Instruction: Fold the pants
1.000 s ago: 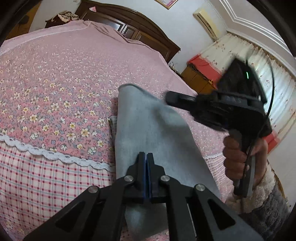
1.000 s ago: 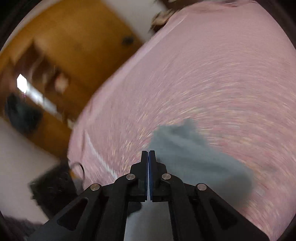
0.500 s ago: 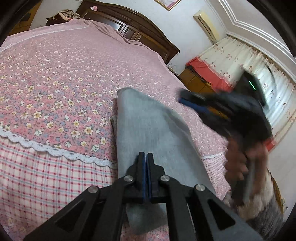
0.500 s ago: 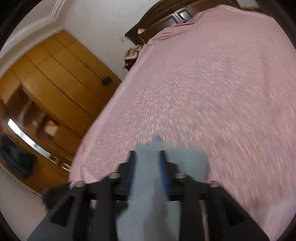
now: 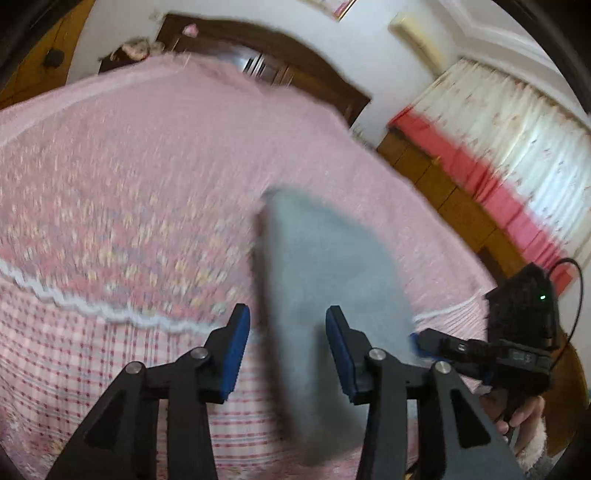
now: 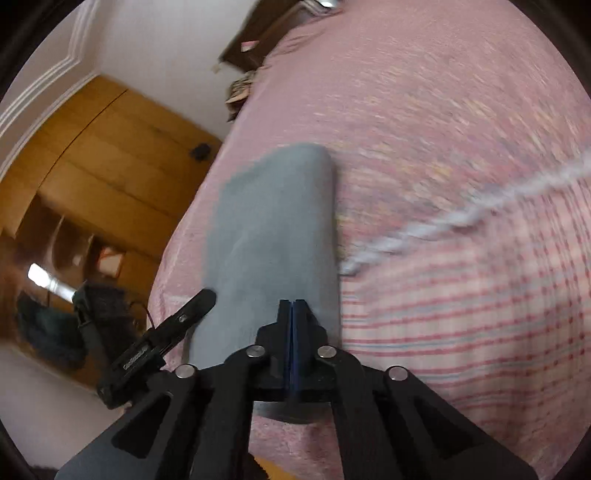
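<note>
A large bed (image 5: 155, 155) covered in a pink floral spread with a white lace band and pink checked skirt fills the bedroom, backed by a dark wooden headboard (image 5: 280, 51). White walls carry an air conditioner (image 5: 413, 29) above cream and red curtains (image 5: 517, 147). A tall honey-coloured wooden wardrobe (image 6: 110, 158) stands along one side.

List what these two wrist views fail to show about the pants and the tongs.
- Pants, left wrist view: near end runs off the bottom edge; motion blur hides seams and folds.
- Pants, right wrist view: near edge hidden behind the right tongs, so whether the closed pads pinch cloth is unclear.
- Left tongs: open, contact with cloth unclear.
- Bedspread: pattern blurred.
</note>
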Action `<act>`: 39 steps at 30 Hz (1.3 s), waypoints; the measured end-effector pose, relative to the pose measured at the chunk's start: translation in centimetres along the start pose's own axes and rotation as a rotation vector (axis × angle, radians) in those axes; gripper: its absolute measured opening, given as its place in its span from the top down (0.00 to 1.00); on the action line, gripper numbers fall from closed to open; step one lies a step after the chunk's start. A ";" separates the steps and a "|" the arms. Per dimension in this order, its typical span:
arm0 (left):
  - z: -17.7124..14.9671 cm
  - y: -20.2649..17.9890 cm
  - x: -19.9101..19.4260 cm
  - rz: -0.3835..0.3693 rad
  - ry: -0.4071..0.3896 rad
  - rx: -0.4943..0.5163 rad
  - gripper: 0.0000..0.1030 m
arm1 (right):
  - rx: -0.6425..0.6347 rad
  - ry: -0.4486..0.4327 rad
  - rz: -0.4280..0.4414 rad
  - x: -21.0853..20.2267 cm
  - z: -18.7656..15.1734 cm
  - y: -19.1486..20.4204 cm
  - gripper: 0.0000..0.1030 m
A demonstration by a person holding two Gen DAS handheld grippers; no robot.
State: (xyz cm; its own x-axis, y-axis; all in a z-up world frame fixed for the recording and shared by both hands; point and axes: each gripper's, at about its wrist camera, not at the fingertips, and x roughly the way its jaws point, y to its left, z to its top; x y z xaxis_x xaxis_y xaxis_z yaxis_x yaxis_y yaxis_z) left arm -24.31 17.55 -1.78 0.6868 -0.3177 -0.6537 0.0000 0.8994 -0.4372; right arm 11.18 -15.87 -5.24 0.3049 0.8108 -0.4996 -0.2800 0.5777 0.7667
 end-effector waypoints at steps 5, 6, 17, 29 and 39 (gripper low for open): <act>-0.3 0.9 0.1 -0.024 -0.023 -0.024 0.48 | -0.060 -0.029 0.050 -2.2 -0.8 1.6 0.96; -0.4 1.0 0.0 -0.013 -0.026 -0.014 0.48 | -0.070 -0.017 0.027 -1.3 -1.0 2.0 0.96; -0.4 -0.8 1.0 0.005 -0.019 0.008 0.42 | 0.015 0.010 0.001 -2.0 -2.4 -2.4 1.00; 1.0 0.1 1.6 -0.134 0.088 0.029 0.22 | -0.067 -0.077 -0.006 -4.9 3.1 -0.7 0.38; 5.4 0.1 6.7 -0.337 0.227 0.009 0.12 | -0.179 0.122 -0.004 1.0 7.2 -1.3 0.38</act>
State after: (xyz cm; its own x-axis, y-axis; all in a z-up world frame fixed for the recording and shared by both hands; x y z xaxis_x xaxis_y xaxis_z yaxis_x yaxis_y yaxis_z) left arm -15.77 17.10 -2.87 0.4690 -0.6526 -0.5951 0.2045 0.7358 -0.6456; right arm 18.42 -16.49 -3.84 0.1967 0.8076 -0.5560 -0.4391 0.5796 0.6865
